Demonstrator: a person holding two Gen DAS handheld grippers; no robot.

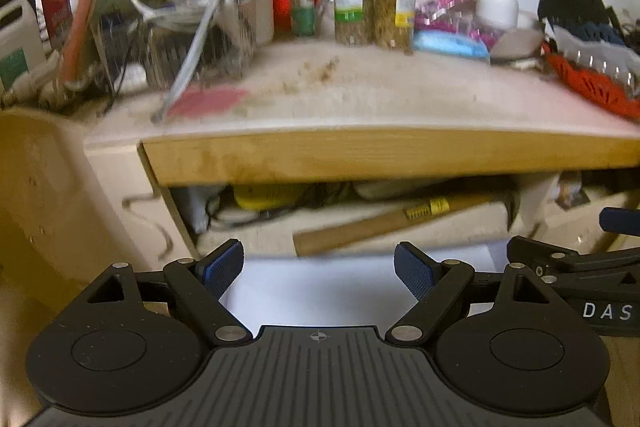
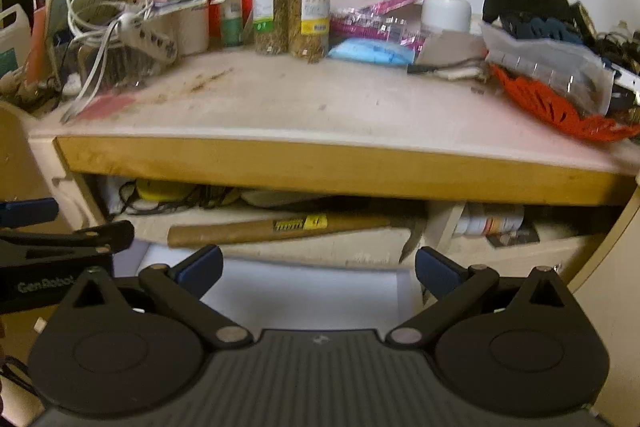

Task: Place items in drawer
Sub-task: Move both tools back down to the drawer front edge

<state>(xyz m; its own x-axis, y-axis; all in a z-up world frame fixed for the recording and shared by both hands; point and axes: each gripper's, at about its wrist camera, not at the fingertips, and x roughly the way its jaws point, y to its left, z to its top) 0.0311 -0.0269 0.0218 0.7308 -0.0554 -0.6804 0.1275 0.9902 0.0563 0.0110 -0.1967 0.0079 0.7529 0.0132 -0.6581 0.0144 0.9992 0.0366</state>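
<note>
An open drawer (image 1: pixel 256 239) (image 2: pixel 280 247) under the wooden desk top holds a wooden-handled hammer (image 1: pixel 392 223) (image 2: pixel 280 227), a yellow object (image 1: pixel 264 197) (image 2: pixel 160 191) and dark cables. A white sheet (image 1: pixel 340 287) (image 2: pixel 304 291) lies at its front. My left gripper (image 1: pixel 319 269) is open and empty just in front of the drawer. My right gripper (image 2: pixel 318 269) is open and empty beside it, also facing the drawer. Each gripper shows at the edge of the other's view, the right one in the left wrist view (image 1: pixel 580 267) and the left one in the right wrist view (image 2: pixel 60 247).
The desk top (image 2: pixel 320 107) carries two clear jars (image 1: pixel 374 1) (image 2: pixel 292 9), a white cable coil with power strip (image 2: pixel 120 23), a blue pack (image 2: pixel 372 51), pink packaging (image 2: pixel 400 11), a white jar (image 2: pixel 446 11) and a red basket (image 2: pixel 560 107). A wooden chair back (image 1: pixel 40 211) stands left.
</note>
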